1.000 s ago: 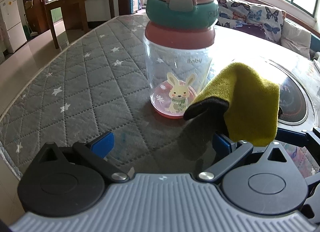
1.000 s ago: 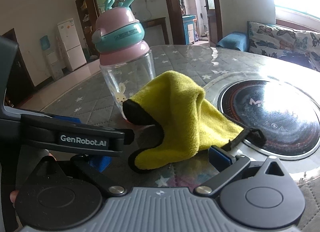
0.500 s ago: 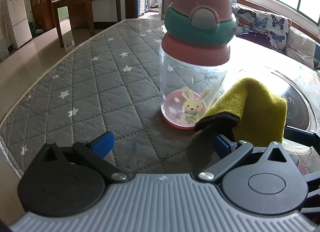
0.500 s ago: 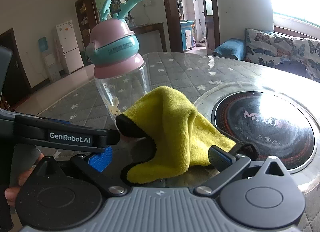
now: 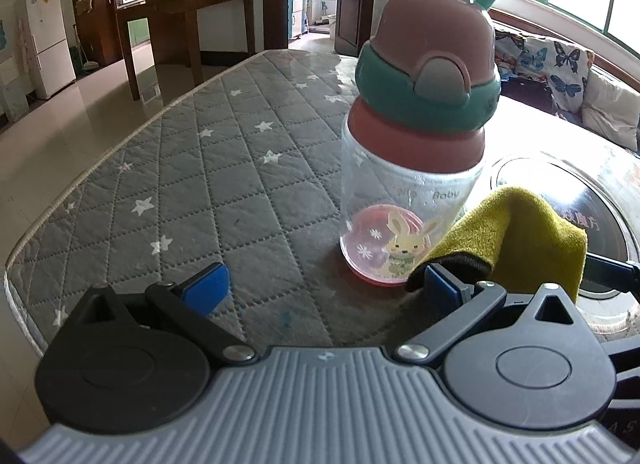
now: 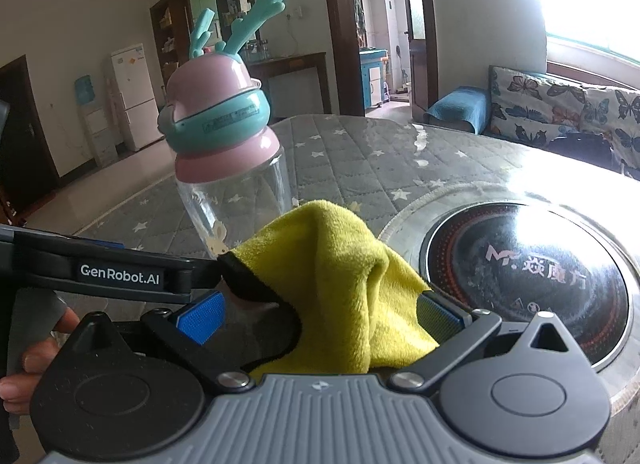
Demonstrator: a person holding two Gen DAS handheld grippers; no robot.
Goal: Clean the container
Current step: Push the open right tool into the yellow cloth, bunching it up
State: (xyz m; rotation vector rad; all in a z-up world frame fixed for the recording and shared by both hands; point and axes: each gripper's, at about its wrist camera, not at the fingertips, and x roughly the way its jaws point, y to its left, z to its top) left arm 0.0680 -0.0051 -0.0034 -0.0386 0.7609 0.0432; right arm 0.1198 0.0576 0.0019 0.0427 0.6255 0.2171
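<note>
A clear baby bottle (image 5: 408,204) with a pink and teal antlered lid stands upright on the grey quilted table cover (image 5: 200,184). It also shows in the right wrist view, the bottle (image 6: 232,192) standing behind the cloth. A yellow cloth (image 5: 520,232) with a black edge is bunched against the bottle's right side. My left gripper (image 5: 324,288) is open, short of the bottle, its right pad near the cloth's black edge. My right gripper (image 6: 320,316) is open wide, with the yellow cloth (image 6: 340,272) lying between its fingers.
A round glass induction hob (image 6: 520,276) is set into the table right of the cloth. The left gripper's black body (image 6: 120,274) and a hand (image 6: 32,356) cross the right wrist view's left side. The table's edge (image 5: 80,184) runs along the left. Butterfly-print cushions (image 6: 560,104) lie beyond.
The left gripper has drawn back and turned left, so the bottle sits further right and its antlers show. The right gripper has moved forward; the cloth now lies between its fingers.
</note>
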